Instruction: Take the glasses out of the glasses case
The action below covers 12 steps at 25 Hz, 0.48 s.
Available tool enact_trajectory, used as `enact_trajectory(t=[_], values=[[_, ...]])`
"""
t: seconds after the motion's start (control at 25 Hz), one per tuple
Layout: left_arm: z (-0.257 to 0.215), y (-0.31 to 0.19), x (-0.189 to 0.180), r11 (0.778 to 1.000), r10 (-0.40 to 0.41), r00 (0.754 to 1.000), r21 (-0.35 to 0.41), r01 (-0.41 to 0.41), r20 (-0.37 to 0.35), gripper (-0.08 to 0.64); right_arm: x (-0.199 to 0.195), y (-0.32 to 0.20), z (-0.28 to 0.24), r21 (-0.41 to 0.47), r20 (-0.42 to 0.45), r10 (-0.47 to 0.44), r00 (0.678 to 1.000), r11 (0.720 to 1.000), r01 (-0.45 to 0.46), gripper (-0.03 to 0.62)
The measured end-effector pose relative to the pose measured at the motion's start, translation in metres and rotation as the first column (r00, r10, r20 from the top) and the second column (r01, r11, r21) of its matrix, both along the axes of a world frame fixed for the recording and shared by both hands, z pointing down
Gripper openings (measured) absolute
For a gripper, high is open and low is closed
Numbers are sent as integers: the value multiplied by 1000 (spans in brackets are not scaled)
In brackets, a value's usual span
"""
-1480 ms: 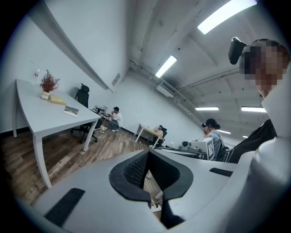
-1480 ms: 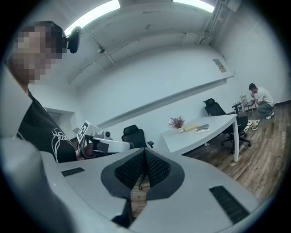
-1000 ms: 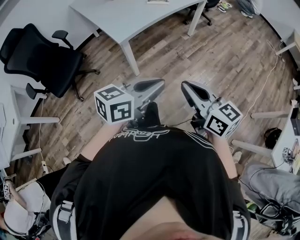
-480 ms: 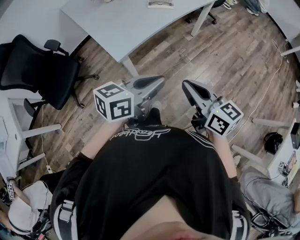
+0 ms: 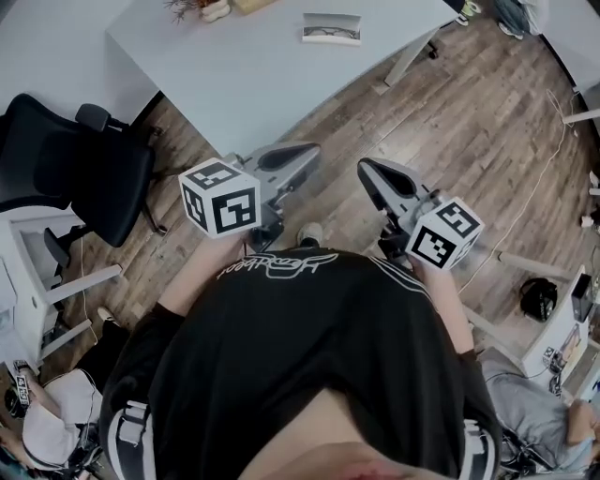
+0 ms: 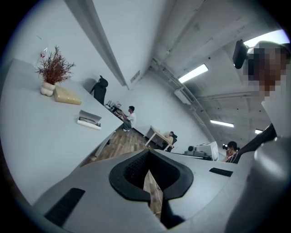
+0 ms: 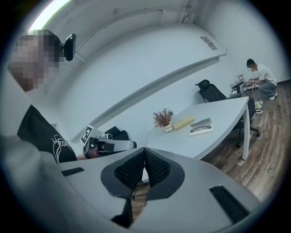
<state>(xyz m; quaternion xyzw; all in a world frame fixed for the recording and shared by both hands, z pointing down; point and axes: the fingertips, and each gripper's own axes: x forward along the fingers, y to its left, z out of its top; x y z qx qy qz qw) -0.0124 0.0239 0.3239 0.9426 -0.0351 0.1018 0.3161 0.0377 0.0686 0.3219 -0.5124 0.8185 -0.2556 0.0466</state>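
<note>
An open white glasses case [image 5: 331, 29] with dark-framed glasses lying in it rests on the far part of a white table [image 5: 253, 75]. The case also shows in the left gripper view [image 6: 89, 120] and in the right gripper view [image 7: 201, 127]. My left gripper [image 5: 307, 154] and right gripper [image 5: 366, 169] are held at chest height over the wooden floor, short of the table's near edge. Both are shut with nothing between the jaws, whose tips meet in the left gripper [image 6: 148, 157] and the right gripper [image 7: 144, 154] views. The left gripper [image 7: 107, 144] also shows in the right gripper view.
A dried plant in a small vase [image 6: 53, 73] and a yellowish roll [image 6: 67, 95] stand left of the case. A black office chair [image 5: 66, 169] is at the table's left. Other desks, seated people [image 7: 260, 77] and a floor cable [image 5: 534, 159] lie to the right.
The table has drawn nearer and fills more of the head view, and the glasses case has come into sight. Both grippers stay shut, side by side as before.
</note>
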Motion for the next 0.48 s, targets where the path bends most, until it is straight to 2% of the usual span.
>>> enact_trajectory(t=[0.2,0.48], values=[[5,-31,5,1000,0,1000,-6,0,9,8,15,-32,5,-15,7,42,999,999,-42,8],[7,-44,8,1000,-12,1000,1,12,11,8,33,-45,4,-6,10,67,998,998,-67,9]])
